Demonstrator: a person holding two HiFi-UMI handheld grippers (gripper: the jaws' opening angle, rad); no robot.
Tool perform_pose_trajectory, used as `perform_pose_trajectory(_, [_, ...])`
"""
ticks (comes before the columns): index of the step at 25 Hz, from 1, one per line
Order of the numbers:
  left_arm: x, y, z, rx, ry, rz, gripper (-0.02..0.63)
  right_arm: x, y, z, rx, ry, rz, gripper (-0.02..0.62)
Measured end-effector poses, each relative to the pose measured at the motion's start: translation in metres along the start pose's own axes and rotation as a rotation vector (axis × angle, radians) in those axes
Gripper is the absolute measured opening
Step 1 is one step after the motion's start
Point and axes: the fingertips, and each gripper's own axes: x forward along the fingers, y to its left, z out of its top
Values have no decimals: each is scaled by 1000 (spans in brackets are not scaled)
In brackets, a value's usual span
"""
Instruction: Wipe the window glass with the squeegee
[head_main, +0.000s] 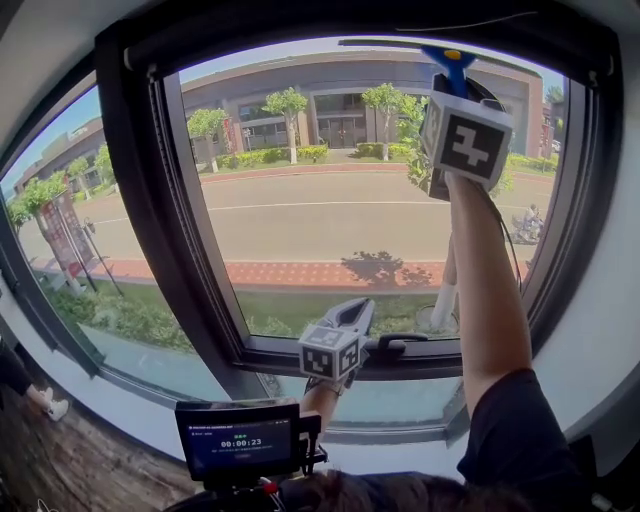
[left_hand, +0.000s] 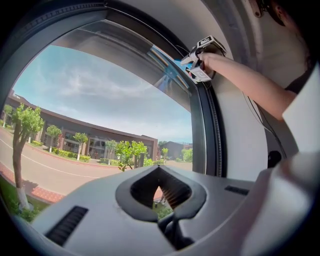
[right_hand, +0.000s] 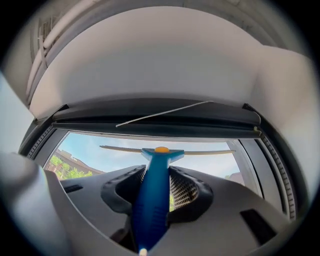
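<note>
Squeegee (head_main: 451, 62) sits high on the window glass (head_main: 330, 210), its blade level just under the top frame (right_hand: 150, 117). It looks light, with a stiff blue plastic handle and a blade edge that is probably soft, so the middle of the handle is the sensible hold. The right gripper (right_hand: 158, 181) has it there, fingers closed round the handle. The person's right arm (head_main: 485, 280) reaches almost straight overhead. The left gripper (head_main: 345, 330) hovers low by the bottom frame, fingers together and holding nothing.
</note>
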Motion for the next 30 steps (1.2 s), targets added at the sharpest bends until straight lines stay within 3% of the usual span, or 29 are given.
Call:
perform_pose_trajectory(8, [0, 4, -2, -7, -2, 1, 2, 17, 11, 30, -4, -61, 32, 141])
perform_pose_trajectory(30, [0, -4, -9, -19, -3, -17, 2, 16, 6, 1, 13, -25, 54, 141])
